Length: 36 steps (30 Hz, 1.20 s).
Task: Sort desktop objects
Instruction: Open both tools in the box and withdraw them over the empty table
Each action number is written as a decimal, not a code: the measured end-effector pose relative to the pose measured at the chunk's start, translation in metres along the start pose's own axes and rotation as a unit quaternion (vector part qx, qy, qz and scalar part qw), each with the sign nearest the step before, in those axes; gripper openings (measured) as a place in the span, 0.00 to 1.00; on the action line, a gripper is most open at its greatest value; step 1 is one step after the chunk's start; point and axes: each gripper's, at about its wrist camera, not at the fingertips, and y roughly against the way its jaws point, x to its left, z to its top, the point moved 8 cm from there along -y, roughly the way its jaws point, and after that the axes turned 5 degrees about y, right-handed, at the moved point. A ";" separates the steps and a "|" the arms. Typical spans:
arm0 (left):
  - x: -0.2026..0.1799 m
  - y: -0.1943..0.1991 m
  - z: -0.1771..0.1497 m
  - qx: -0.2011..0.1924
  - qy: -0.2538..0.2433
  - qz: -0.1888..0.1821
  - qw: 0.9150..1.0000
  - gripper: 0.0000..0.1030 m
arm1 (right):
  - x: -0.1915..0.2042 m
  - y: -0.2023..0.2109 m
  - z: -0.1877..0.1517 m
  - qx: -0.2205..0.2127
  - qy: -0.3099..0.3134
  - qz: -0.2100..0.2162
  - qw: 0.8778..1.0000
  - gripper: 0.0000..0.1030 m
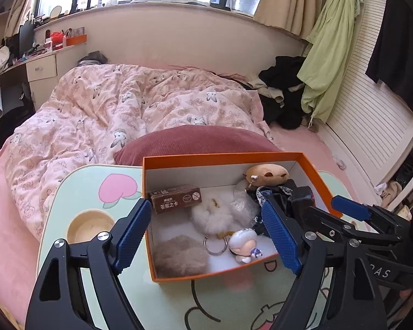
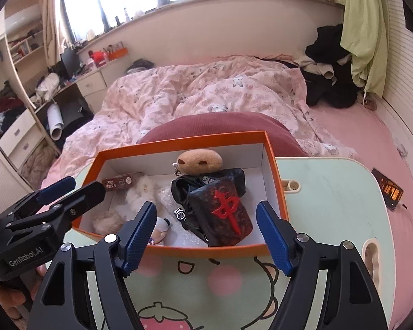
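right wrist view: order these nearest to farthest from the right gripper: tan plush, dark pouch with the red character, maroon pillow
1. dark pouch with the red character: between the fingers of the right gripper, near end of the orange box.
2. tan plush: far end of the box.
3. maroon pillow: beyond the box.

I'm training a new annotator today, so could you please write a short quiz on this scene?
1. True or false: the orange box stands on the lap table.
2. Which lies at the box's far wall? A) brown card box B) tan plush C) doll keychain
3. Fill in: the dark pouch bears a ___ symbol.

Key
1. True.
2. B; the card box sits by the left wall, and the doll keychain is near the front.
3. Red.

Neither the left gripper nor the right gripper holds anything.
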 end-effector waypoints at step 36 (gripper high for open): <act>0.006 -0.002 -0.137 0.072 -0.035 0.106 0.991 1.00 | -0.006 0.009 -0.141 0.096 0.042 -0.061 0.993 1.00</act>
